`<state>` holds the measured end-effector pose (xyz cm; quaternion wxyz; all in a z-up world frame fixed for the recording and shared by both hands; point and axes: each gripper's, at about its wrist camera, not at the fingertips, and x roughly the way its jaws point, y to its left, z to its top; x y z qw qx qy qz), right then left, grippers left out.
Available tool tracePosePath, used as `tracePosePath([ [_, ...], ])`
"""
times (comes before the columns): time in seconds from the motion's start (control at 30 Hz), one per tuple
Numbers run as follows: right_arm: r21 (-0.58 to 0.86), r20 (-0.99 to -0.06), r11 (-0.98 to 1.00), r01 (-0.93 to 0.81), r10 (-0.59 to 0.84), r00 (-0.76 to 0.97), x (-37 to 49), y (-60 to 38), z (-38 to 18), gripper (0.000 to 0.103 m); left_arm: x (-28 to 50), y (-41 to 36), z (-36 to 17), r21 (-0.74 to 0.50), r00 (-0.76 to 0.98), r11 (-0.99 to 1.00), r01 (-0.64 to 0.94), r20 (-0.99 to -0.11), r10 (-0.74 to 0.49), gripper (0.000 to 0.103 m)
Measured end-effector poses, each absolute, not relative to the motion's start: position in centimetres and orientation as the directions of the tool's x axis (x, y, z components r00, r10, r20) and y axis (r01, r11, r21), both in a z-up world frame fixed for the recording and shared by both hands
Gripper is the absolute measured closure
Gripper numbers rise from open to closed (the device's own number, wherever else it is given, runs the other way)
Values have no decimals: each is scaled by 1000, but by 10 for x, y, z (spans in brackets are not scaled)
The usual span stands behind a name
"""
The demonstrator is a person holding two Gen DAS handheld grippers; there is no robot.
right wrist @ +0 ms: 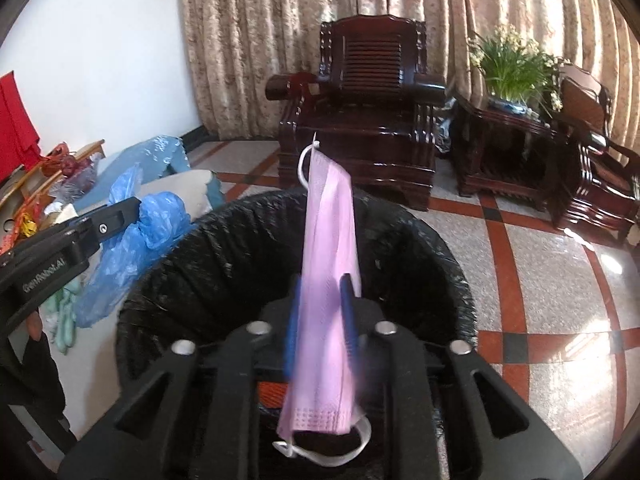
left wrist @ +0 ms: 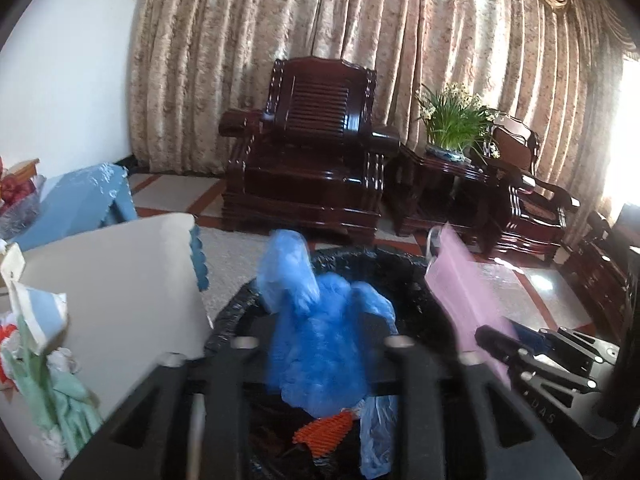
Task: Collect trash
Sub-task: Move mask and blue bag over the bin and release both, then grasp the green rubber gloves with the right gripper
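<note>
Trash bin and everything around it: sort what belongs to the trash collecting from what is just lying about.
Part of the job:
- trash bin
- pink face mask between the right claw's fingers
- blue plastic bag at the left claw

Just lying about:
- armchair
- potted plant
- curtains

We note a pink mask [right wrist: 329, 264], crumpled blue plastic [left wrist: 316, 336], black bin liner [right wrist: 224, 256], red-and-speckled floor tiles [right wrist: 540, 280].

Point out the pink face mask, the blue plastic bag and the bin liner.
pink face mask [right wrist: 330, 240]: right wrist view, mid panel.
blue plastic bag [left wrist: 316, 344]: left wrist view, crumpled middle.
bin liner [right wrist: 224, 256]: right wrist view, left rim.
</note>
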<state>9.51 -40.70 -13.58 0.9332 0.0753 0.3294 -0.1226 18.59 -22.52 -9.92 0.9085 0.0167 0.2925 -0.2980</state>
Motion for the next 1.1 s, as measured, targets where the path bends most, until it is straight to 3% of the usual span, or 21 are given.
tracePosePath([
  [0.07,56,-634,952,300,-198,748,91,-411,-138,52,187,-224,-101,-151,648,822,549,-544,-533,44],
  [0.2,55,-623,940,336,-231,748,83,-412,-137,13,187,-209,-97,-147,671,836,528,-531,-517,34],
  [0.3,67,-600,941,332,-228,767,78,-405,-131,7,187,-187,-89,-135,710,862,489,-511,-484,25],
  [0.47,52,-567,961,272,-196,800,84,-373,-113,6,187,-133,-75,-122,771,908,400,-492,-405,20],
  [0.77,96,-534,991,97,-32,845,119,-287,-96,5,166,-19,-74,-44,856,981,190,-482,-187,19],
  [1.1,101,-556,990,-97,137,819,163,-181,-106,5,156,81,-94,7,868,999,-46,-495,43,19],
])
